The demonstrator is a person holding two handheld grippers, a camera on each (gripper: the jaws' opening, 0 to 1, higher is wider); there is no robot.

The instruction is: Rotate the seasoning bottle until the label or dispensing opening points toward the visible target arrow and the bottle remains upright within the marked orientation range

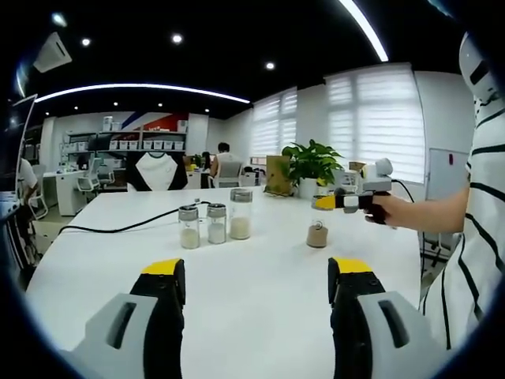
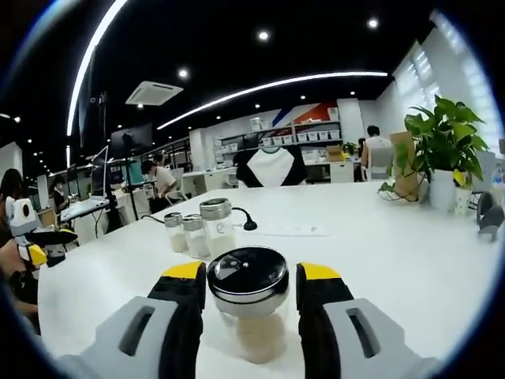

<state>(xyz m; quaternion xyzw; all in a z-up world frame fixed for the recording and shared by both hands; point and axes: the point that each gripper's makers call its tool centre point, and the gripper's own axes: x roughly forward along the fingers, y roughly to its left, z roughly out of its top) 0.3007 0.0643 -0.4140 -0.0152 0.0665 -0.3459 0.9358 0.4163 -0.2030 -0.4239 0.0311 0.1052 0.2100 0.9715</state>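
Nearest in right gripper view: right tool (image 2: pixel 251 294), grey body with yellow-tipped black jaws, bracketing a clear glass seasoning bottle with dark glossy metal lid (image 2: pixel 248 278) and pale granules inside. Jaws close against lid on both sides; firm clamping versus mere flanking cannot be told. Bottle upright on white worktop (image 2: pixel 394 260), directly ahead of jaws. Dispensing opening apparently visible as small wedge on lid top; its bearing unclear. No target arrow or marked range discernible on worktop.

Behind bottle: three further clear shakers with silver lids (image 2: pixel 197 229), grouped and touching or nearly so, well apart from the held bottle. Black cable (image 2: pixel 246 221) trailing past them.

Left gripper view: left tool (image 1: pixel 256 286) released, jaws wide apart, nothing between, hovering above bare worktop (image 1: pixel 252 260). Same bottle (image 1: pixel 318 234) seen near right tool (image 1: pixel 325 202), held by a hand (image 1: pixel 380 208). Potted green plant (image 1: pixel 312 164) at far edge.

Handling assessment: glass, rigid, fragile if tipped; likely light, partly filled. Smooth lid and wall probably slippery under hard jaws. Best hold judged at lid rim or upper shoulder, with twist kept about vertical axis to avoid toppling. Risk: slip instead of rotation under light pressure.
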